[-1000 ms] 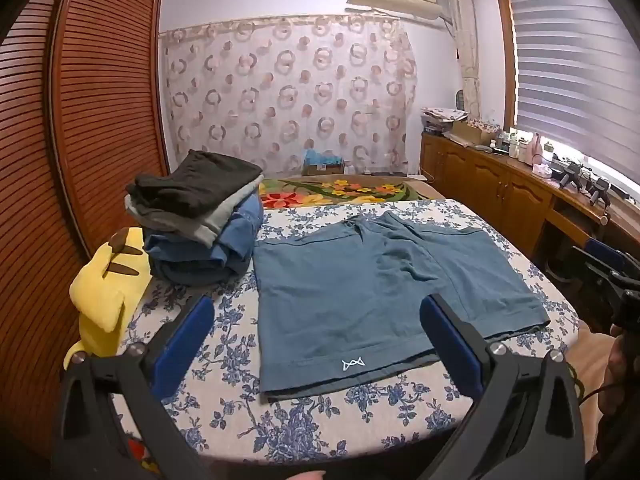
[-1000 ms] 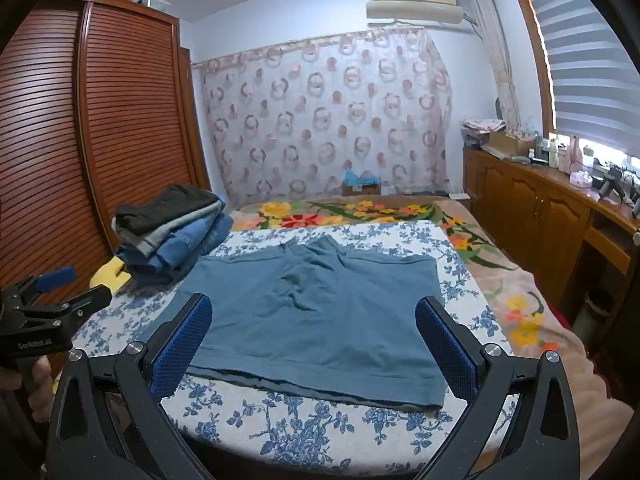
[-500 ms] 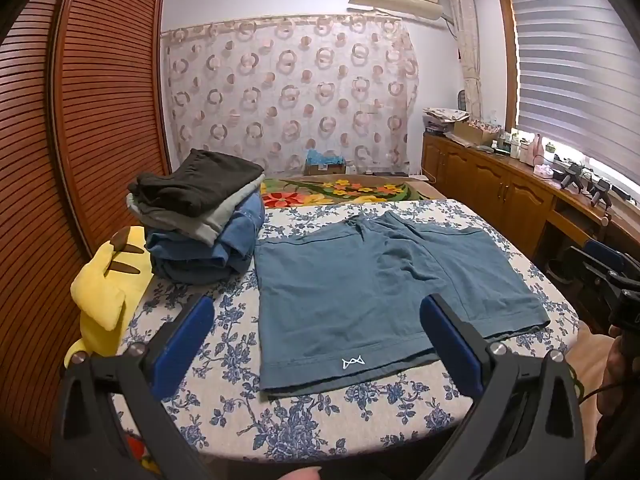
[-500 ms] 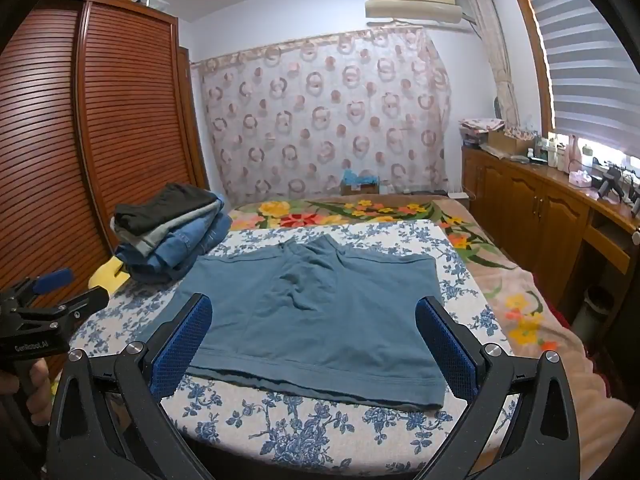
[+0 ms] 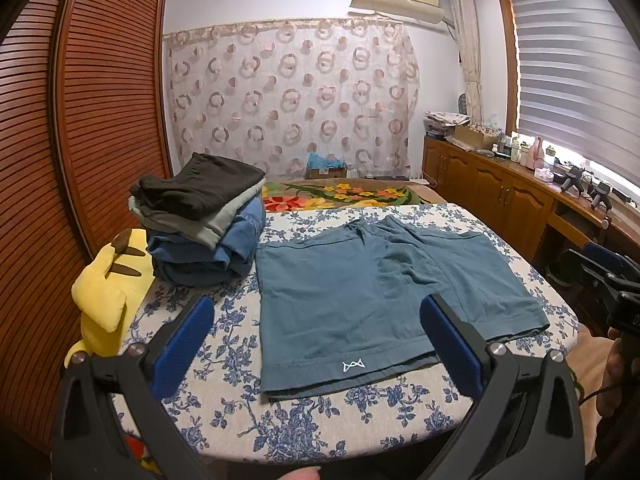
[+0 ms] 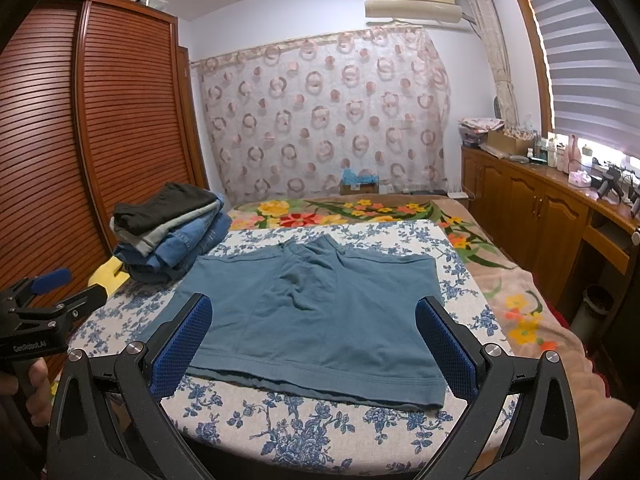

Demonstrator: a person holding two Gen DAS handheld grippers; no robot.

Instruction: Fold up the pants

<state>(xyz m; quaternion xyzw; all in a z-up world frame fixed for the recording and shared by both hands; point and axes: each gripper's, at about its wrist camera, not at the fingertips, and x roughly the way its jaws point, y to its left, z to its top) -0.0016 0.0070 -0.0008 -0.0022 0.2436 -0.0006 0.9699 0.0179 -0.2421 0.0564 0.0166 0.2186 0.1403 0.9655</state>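
Left wrist view: teal shorts (image 5: 372, 300) lay flat on the floral bed (image 5: 320, 420), beside a clothes stack (image 5: 200, 220); left gripper (image 5: 316, 344) jaws stood apart, empty.

Right wrist view: right gripper (image 6: 314, 344) jaws likewise apart. Soft, light, limp cloth, probably best pinched at hem corners.

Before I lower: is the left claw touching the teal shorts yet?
Apart. The right wrist view shows the left claw held off the bed's near-left corner, clear of the teal shorts.
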